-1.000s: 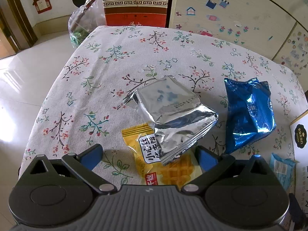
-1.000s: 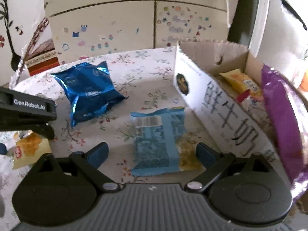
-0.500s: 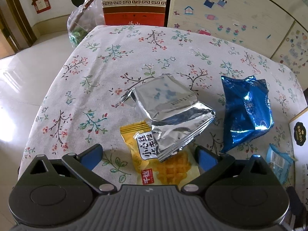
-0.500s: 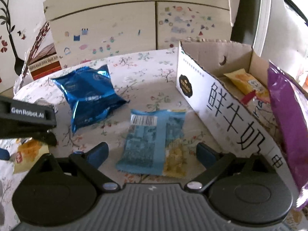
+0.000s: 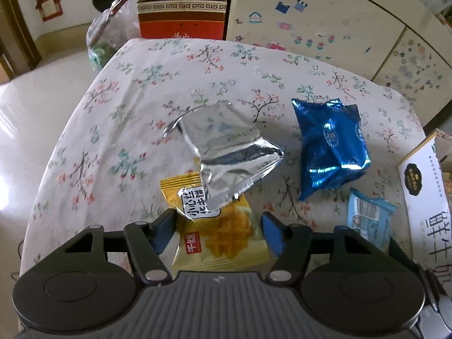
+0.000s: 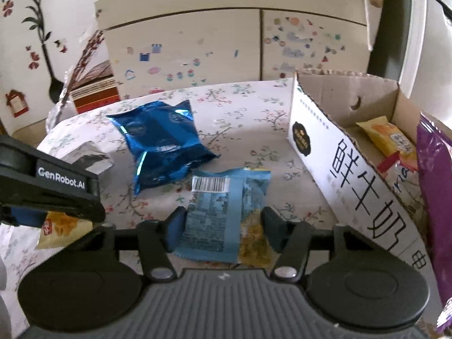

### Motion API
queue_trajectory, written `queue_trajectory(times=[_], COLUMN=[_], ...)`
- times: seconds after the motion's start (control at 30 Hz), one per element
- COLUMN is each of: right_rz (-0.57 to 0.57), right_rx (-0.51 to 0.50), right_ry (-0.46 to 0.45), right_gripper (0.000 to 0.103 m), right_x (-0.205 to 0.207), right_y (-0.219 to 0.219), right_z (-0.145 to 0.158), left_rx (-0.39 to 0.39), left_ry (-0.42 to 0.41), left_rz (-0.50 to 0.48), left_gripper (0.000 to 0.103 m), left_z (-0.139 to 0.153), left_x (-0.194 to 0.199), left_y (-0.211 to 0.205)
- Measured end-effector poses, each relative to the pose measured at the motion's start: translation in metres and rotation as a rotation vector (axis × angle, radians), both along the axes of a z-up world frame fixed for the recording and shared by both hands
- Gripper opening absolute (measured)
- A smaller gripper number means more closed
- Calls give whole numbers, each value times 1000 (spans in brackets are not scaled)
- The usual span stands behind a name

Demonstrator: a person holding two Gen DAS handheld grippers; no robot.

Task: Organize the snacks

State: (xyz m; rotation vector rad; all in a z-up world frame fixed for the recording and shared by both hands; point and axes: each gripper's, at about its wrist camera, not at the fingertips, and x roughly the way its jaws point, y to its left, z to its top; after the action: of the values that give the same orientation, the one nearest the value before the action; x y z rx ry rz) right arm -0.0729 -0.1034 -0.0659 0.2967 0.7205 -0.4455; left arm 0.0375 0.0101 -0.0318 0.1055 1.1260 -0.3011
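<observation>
In your left wrist view, a clear plastic bag (image 5: 104,39) with something green inside sits at the upper left beyond the table, and a red and brown carton (image 5: 182,8) stands closed beside it. On the flowered tablecloth (image 5: 135,90), a crumpled silver packet (image 5: 228,155) lies at centre, overlapping the top of a yellow waffle packet (image 5: 217,226). Your left gripper (image 5: 216,233) is closing, and the yellow packet lies between its blue pads, which sit right at its side edges. To the right lie a shiny blue bag (image 5: 330,147) and a light blue packet (image 5: 367,217), beside the white wall of a cardboard box (image 5: 421,186).

In your right wrist view, your right gripper (image 6: 223,228) is closing around the light blue packet (image 6: 223,212), its pads pressed against the packet's two sides. The blue bag (image 6: 161,144) lies behind it to the left. At right, the open cardboard box (image 6: 339,152) holds a yellow snack packet (image 6: 387,138) towards the back, another wrapper beneath it that you cannot make out clearly, and a purple bag (image 6: 435,197) at the frame's right edge.
</observation>
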Motion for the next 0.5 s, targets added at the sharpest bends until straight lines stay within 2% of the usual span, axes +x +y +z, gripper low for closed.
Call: queue_trajectory(times=[0.1,0.37,0.5], right_rz=[17,71,80], right_rx=[44,111,108], right_ry=[1,-10,-4], right_gripper=[53,53,53], right_x=[-6,-35,-54], right_y=[-3,-7,-8], right_z=[5,26,33], left_rx=[-19,-93,-70], left_ry=[2,2,-30], left_rz=[11,46,33], left_gripper=[69,69,69], left_z=[5,23,28], left_x=[-9,-40,-60], left_y=[6,23,25])
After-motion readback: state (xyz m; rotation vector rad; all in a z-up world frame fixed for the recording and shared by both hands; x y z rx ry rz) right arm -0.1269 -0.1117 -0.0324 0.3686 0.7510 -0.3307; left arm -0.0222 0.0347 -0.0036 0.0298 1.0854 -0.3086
